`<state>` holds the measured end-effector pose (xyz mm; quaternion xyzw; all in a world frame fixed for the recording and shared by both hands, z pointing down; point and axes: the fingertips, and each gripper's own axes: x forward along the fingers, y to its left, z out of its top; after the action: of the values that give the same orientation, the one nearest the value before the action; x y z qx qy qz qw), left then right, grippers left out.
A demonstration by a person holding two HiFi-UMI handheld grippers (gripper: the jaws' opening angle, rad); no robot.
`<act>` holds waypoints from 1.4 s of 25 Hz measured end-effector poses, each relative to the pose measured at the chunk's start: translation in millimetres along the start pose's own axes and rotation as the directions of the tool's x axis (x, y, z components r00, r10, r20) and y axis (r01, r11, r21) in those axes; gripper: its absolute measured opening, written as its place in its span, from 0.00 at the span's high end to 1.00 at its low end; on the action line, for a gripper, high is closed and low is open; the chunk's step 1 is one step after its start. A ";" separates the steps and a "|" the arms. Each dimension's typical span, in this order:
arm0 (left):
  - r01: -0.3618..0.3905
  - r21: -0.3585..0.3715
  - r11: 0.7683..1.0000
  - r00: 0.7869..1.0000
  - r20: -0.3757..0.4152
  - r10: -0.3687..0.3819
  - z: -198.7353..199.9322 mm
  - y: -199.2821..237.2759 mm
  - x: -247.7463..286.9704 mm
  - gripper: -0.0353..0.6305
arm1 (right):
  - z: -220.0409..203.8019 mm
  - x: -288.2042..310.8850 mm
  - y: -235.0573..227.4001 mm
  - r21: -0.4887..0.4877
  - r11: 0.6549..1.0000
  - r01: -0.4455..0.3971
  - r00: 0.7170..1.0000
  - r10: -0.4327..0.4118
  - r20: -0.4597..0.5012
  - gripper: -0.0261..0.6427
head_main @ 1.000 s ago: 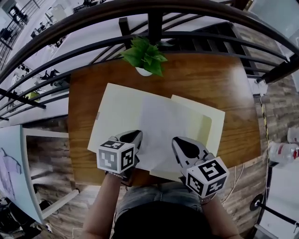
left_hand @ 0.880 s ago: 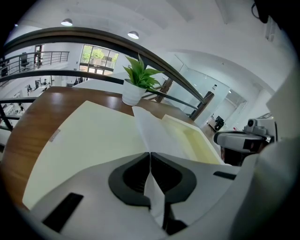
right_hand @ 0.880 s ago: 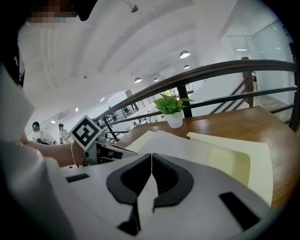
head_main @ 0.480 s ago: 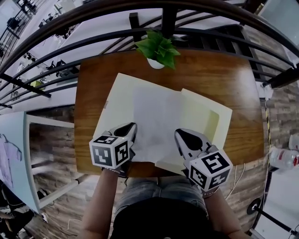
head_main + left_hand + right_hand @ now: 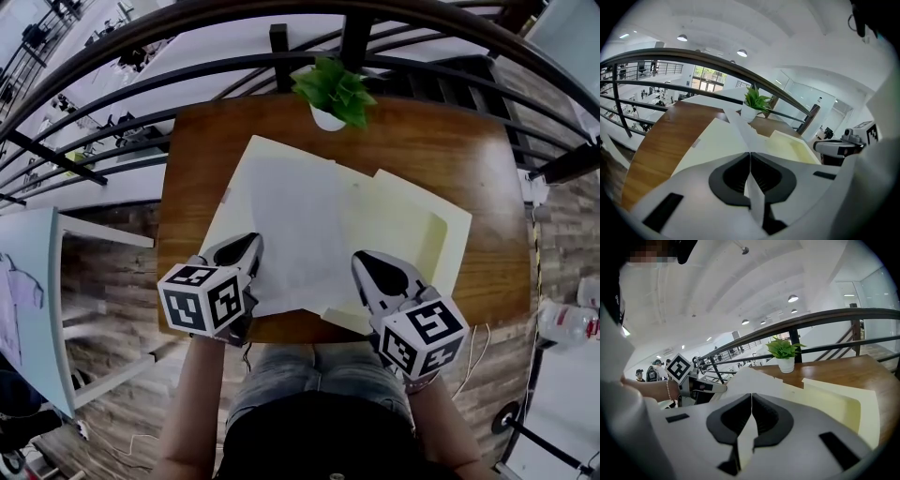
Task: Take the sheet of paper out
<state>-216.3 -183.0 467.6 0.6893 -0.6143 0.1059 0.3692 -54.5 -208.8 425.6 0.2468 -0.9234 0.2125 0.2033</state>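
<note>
A white sheet of paper point(image 5: 292, 234) lies over an open manila folder point(image 5: 417, 234) on the wooden table point(image 5: 469, 159). My left gripper point(image 5: 249, 247) is shut on the sheet's near left edge, and the paper runs between its jaws in the left gripper view point(image 5: 750, 154). My right gripper point(image 5: 362, 264) is shut on the sheet's near right edge point(image 5: 751, 397). The sheet point(image 5: 750, 377) rises off the folder point(image 5: 834, 401) between the two grippers. In the left gripper view the sheet point(image 5: 739, 125) shows edge-on above the folder's left flap point(image 5: 710, 140).
A small potted plant point(image 5: 333, 89) stands at the table's far edge, in front of a dark metal railing point(image 5: 281, 42). The table's near edge lies just under both grippers. Bare wood shows to the right of the folder.
My left gripper has moved left and risen a little with the sheet's edge. The sheet has slid left across the folder. The right gripper has shifted only slightly.
</note>
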 end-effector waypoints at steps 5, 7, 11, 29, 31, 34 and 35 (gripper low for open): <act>0.005 0.017 1.000 0.998 0.059 -0.006 15.0 2.0 -24.5 0.91 | -0.2 -4.2 8.5 -0.001 1.000 0.017 1.000 -0.017 0.016 0.92; 0.016 0.024 1.000 0.996 0.085 -0.018 21.9 0.9 -34.1 0.91 | 1.1 -6.5 13.5 -0.001 1.000 0.023 0.999 -0.023 0.033 0.92; 0.045 0.052 0.998 0.990 0.134 -0.051 33.5 -7.0 -53.4 0.91 | 2.6 -13.4 26.7 -0.001 0.999 0.037 0.997 -0.037 0.071 0.92; 0.171 0.194 0.966 0.929 0.294 -0.223 66.4 -58.3 -111.2 0.92 | 18.4 -62.7 55.7 0.032 0.992 0.122 0.968 -0.126 0.216 0.92; 0.190 0.213 0.958 0.920 0.302 -0.250 70.6 -67.8 -115.8 0.92 | 21.2 -70.9 55.2 0.027 0.989 0.143 0.961 -0.146 0.235 0.92; 0.214 0.240 0.947 0.908 0.309 -0.284 75.8 -82.0 -122.5 0.92 | 26.7 -85.8 55.6 0.030 0.985 0.168 0.948 -0.170 0.270 0.92; 0.224 0.247 0.943 0.903 0.312 -0.296 77.5 -86.8 -124.7 0.92 | 28.7 -90.6 55.9 0.031 0.984 0.175 0.943 -0.177 0.283 0.92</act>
<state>-187.6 -139.0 305.4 0.8076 -0.5570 -0.0041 0.1937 -20.4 -145.5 342.0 0.3568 -0.9166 0.1582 0.0862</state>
